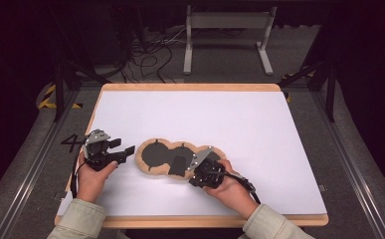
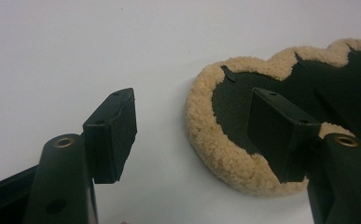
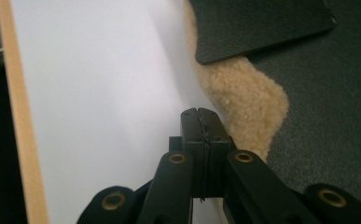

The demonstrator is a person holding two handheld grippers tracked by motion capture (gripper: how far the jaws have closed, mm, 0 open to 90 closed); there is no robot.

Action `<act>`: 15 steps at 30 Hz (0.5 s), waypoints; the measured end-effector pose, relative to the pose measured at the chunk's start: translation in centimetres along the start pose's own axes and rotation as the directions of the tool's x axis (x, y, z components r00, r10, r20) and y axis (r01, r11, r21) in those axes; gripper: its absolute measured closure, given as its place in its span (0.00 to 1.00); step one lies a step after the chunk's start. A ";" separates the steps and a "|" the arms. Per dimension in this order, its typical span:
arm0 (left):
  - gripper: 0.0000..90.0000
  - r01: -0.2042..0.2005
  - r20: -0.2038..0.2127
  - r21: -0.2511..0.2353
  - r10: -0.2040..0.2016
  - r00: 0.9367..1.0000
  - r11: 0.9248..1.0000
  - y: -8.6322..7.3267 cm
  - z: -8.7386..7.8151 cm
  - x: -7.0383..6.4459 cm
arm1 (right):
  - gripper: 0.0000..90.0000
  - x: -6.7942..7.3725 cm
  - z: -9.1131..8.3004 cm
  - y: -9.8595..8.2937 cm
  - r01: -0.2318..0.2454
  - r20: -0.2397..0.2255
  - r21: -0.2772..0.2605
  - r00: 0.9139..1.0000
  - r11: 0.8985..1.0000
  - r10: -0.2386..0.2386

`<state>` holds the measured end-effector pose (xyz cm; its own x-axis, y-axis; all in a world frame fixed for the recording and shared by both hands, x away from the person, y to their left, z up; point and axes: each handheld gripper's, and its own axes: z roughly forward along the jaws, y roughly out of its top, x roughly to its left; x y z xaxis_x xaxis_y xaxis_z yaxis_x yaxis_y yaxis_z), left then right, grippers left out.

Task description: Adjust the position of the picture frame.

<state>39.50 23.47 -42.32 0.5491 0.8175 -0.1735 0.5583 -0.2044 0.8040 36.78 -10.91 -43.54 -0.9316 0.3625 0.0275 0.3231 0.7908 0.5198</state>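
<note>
Fingers: the left gripper point(image 1: 122, 147) stands spread beside the pad's left end, the right gripper point(image 1: 200, 172) pressed shut at its near edge.

High view: the tan fleece-edged, dark-centred, three-lobed pad point(image 1: 156, 155) lies near the front of the white-topped wooden table point(image 1: 259, 124), its long axis running left to right; the left gripper sits just off the left lobe, jaws pointing right toward it, while the right gripper is over the right lobe, beside a loose dark flap point(image 1: 178, 165).
Left gripper view: the left gripper point(image 2: 201, 135) has its jaws wide apart and empty; the pad point(image 2: 215, 140) lies ahead and to the right, its fleece rim partly between them.
Right gripper view: the right gripper point(image 3: 200, 122) has its jaws closed together at the fleece edge point(image 3: 243, 93); whether any fleece is pinched I cannot tell.
</note>
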 end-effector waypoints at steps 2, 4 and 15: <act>0.38 -0.003 -0.001 0.002 0.003 1.000 1.000 0.0 0.1 0.0 | 1.00 -0.5 -0.1 -0.2 -0.012 0.019 -0.003 1.000 1.000 0.012; 0.38 -0.005 0.002 0.009 0.005 1.000 1.000 0.0 0.2 0.0 | 1.00 -1.0 -0.2 -0.3 -0.015 0.054 -0.002 0.998 1.000 0.015; 0.38 -0.008 0.022 0.010 0.008 1.000 1.000 0.4 0.5 -0.5 | 1.00 -1.7 -2.5 -1.0 -0.043 0.045 -0.102 0.998 0.994 0.048</act>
<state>39.71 22.72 -42.17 0.5670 0.8040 -0.1790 0.5596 -0.2165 0.8000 37.58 -13.54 -42.00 -0.9066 0.4217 0.0138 0.3440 0.7199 0.6028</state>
